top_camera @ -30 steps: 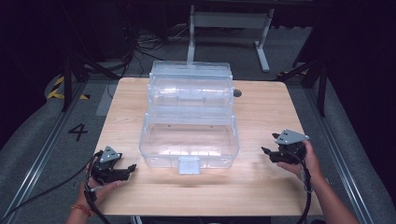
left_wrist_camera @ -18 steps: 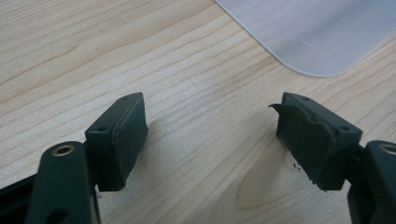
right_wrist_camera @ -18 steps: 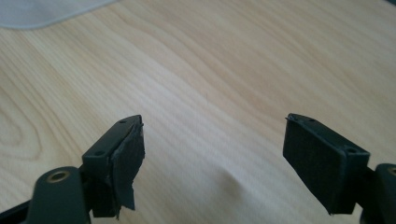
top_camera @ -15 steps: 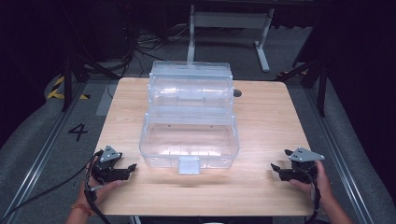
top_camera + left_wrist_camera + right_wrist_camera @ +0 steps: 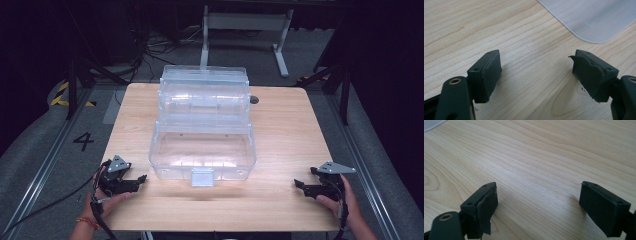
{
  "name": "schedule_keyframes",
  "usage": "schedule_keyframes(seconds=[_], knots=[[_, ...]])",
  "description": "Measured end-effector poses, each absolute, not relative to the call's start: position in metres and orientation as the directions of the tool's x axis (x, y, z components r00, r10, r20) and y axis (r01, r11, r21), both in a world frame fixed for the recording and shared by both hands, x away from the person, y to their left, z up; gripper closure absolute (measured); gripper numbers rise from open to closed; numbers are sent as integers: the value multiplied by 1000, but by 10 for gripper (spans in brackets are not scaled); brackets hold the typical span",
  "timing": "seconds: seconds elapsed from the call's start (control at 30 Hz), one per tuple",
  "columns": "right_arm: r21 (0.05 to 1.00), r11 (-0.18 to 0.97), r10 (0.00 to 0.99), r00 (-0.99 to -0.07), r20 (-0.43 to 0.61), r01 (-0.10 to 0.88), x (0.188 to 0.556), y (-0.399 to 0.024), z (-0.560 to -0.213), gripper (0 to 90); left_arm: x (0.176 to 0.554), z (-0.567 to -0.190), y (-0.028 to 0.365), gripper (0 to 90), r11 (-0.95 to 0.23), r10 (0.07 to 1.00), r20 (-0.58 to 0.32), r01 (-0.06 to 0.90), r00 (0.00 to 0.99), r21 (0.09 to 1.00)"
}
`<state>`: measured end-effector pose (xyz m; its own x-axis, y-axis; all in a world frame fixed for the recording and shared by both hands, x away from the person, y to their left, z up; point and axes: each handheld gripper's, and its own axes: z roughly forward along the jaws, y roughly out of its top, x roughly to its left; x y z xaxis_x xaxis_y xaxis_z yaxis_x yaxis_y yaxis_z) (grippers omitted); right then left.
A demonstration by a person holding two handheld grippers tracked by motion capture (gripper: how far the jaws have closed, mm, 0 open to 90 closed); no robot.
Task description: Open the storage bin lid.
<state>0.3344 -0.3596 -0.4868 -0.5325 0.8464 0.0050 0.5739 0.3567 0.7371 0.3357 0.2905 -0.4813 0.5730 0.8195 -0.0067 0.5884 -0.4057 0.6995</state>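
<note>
A clear plastic box (image 5: 203, 127) with its lid thrown back stands in the middle of the wooden table (image 5: 280, 130); a small latch (image 5: 202, 176) sticks out at its front. My left gripper (image 5: 141, 179) rests low at the table's near left corner, open, nothing between its jaws; in the left gripper view (image 5: 536, 72) a corner of the box (image 5: 594, 17) lies ahead of it. My right gripper (image 5: 299, 185) sits low at the near right corner. Its jaws have just been opening and stand wide with only bare wood between them in the right gripper view (image 5: 537, 202).
A metal stand (image 5: 245, 30) and cables lie on the dark floor beyond the table. A small dark round mark (image 5: 254, 100) sits on the tabletop right of the box. A floor rail (image 5: 45, 165) runs along the left side.
My right gripper has come down and toward the near right edge of the table. The left gripper and the box have stayed where they were.
</note>
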Motion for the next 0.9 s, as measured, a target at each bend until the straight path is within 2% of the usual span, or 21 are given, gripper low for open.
schedule_keyframes(seconds=[0.9], knots=[[735,387,819,-574,4,557,341,-362,-487,128,337,-481,289,222,-398,828,-6,596,561,697]])
